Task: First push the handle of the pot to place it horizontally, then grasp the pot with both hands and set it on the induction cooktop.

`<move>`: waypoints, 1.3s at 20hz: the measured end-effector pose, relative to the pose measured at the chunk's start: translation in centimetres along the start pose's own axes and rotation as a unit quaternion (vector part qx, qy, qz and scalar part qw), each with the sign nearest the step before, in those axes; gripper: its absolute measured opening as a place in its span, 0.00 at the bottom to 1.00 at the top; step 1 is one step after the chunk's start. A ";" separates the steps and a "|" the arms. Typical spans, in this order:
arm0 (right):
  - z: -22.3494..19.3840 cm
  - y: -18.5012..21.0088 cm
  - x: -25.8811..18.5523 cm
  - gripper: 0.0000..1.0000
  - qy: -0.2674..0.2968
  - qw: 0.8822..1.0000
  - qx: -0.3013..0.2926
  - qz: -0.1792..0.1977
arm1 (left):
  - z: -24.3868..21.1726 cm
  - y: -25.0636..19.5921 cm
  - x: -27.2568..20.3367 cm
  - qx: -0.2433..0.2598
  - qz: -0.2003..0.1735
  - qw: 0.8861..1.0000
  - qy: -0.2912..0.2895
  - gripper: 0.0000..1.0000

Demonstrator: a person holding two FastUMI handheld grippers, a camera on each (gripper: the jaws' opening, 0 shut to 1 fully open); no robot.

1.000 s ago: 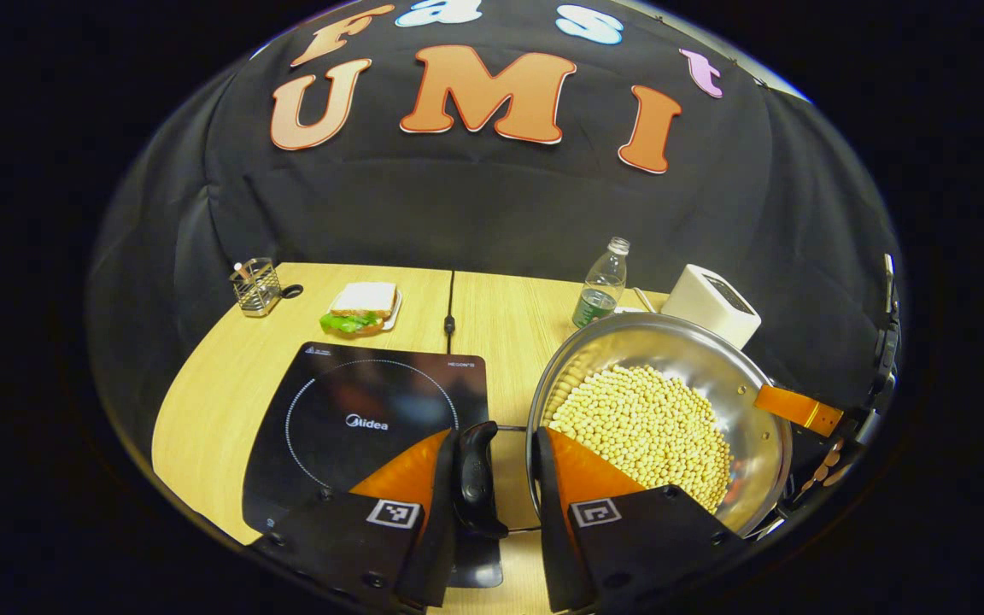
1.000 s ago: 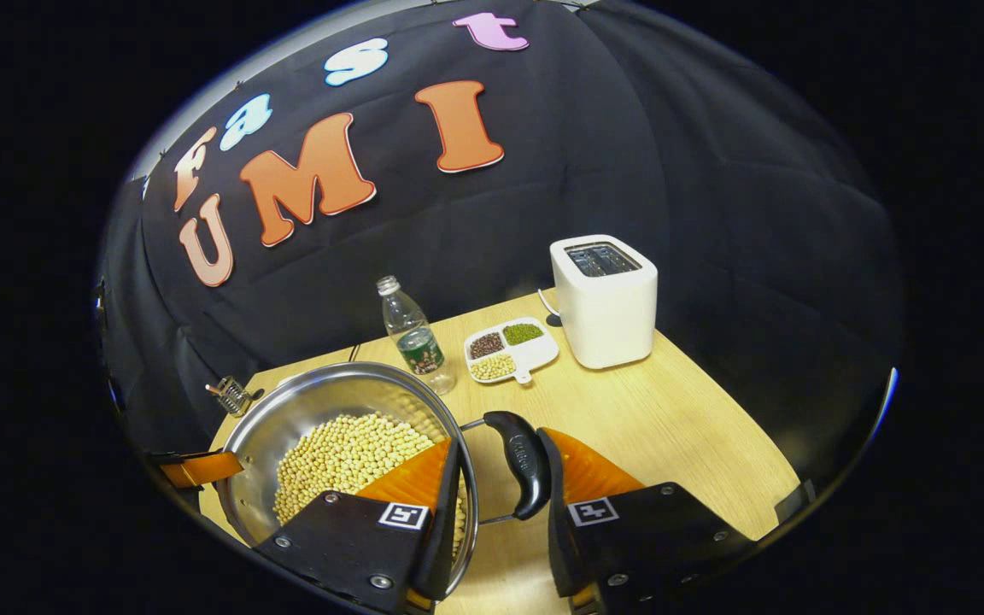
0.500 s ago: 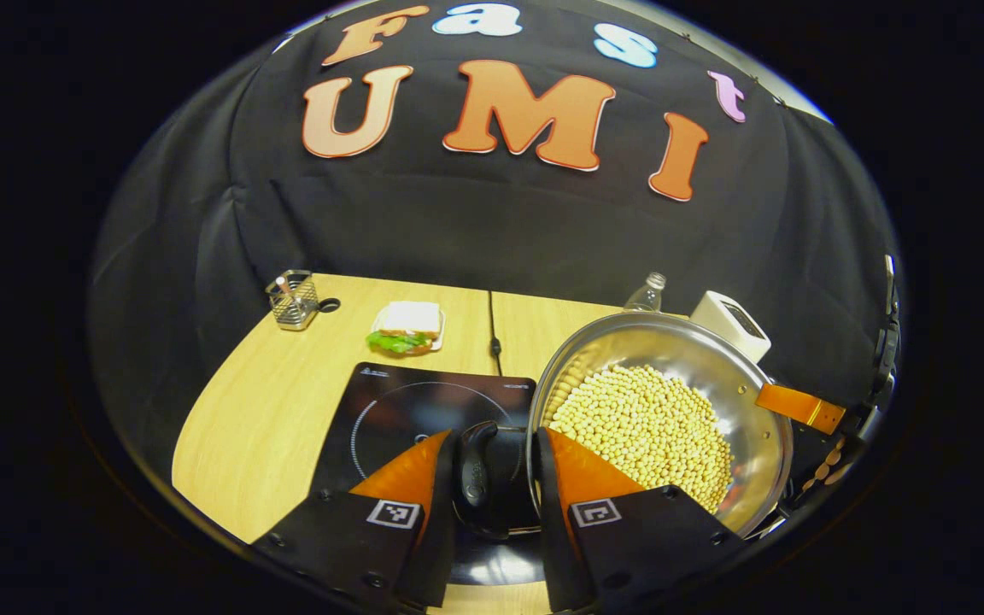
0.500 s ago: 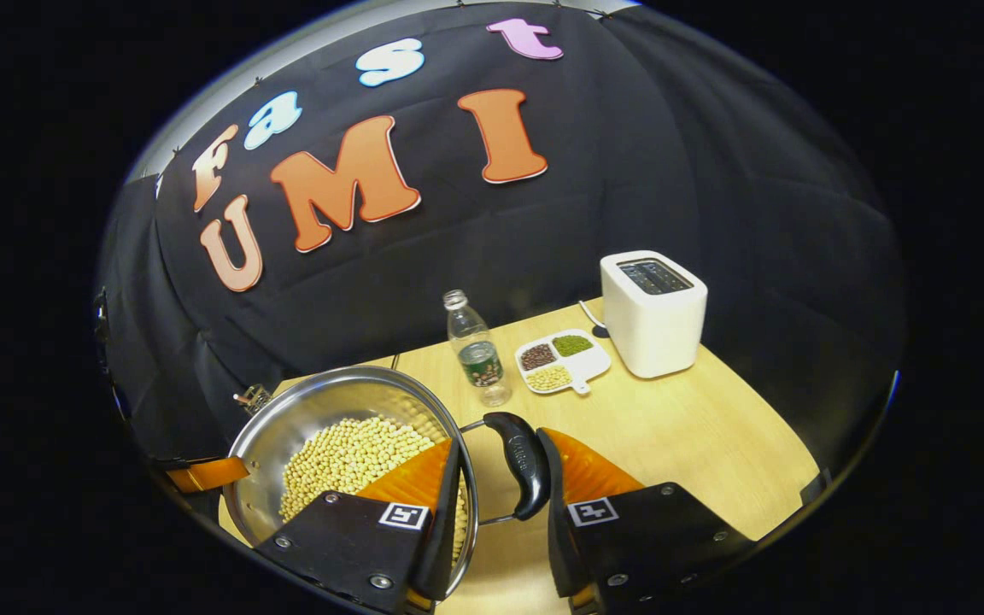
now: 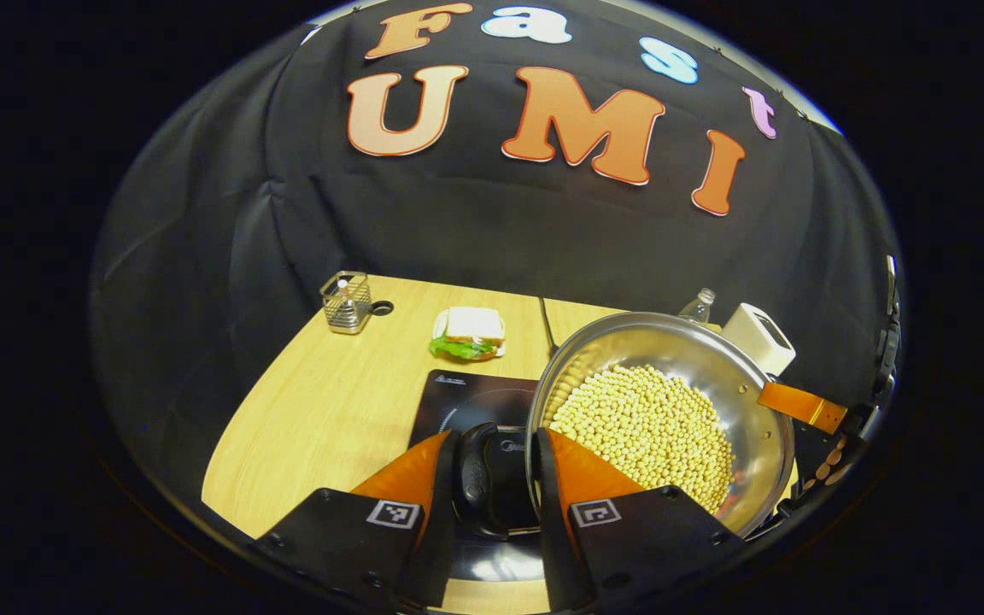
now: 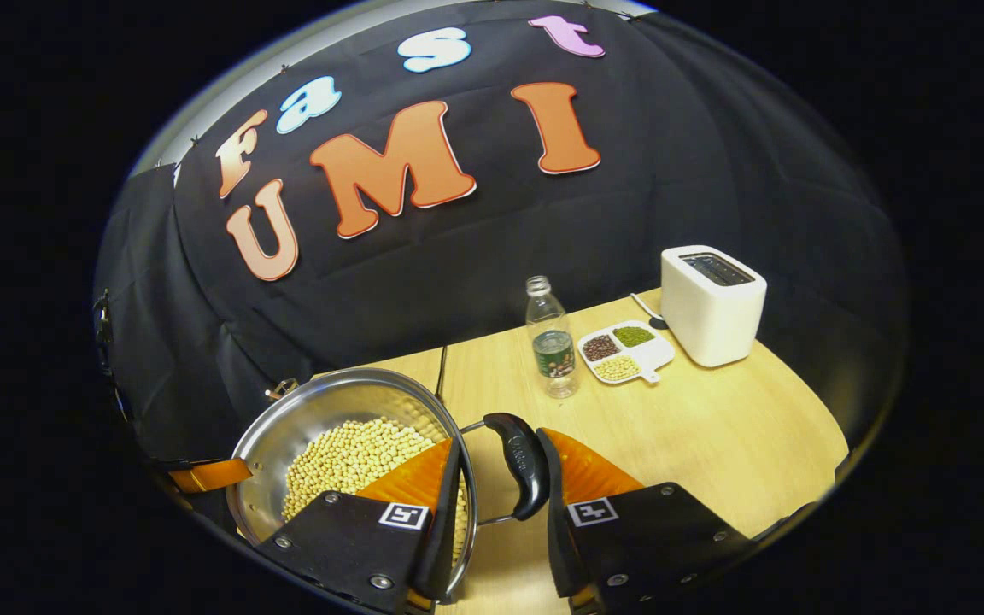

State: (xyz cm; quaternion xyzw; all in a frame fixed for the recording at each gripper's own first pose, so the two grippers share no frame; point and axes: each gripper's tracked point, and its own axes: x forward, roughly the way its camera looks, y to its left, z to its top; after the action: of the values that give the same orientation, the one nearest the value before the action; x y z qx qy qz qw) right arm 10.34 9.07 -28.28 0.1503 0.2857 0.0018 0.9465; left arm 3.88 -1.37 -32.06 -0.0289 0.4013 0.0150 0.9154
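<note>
Pot (image 5: 740,401) of beans (image 5: 641,427) partly over the induction cooktop (image 5: 471,397), sandwich (image 5: 468,333) behind the cooktop, wire basket (image 5: 345,301) farther left, bottle (image 6: 553,346), divided dish (image 6: 624,352), toaster (image 6: 712,303) in a row rightward on the table (image 6: 714,436)
</note>
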 end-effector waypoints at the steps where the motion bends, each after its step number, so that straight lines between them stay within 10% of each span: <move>1: -0.2 0.7 0.3 0.45 0.001 1.000 0.000 0.003 | 0.0 0.8 0.0 -0.001 0.003 1.000 0.001 0.50; 26: -8.2 6.4 7.8 0.45 0.054 0.998 -0.010 0.008 | -4.4 10.0 7.8 0.000 0.012 0.999 0.053 0.51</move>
State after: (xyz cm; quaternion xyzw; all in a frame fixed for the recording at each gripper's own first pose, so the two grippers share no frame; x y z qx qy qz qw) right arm 12.93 18.22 -37.11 0.1431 0.3354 0.0203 0.9309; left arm 5.43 8.33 -41.12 -0.0251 0.4499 0.0247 0.8924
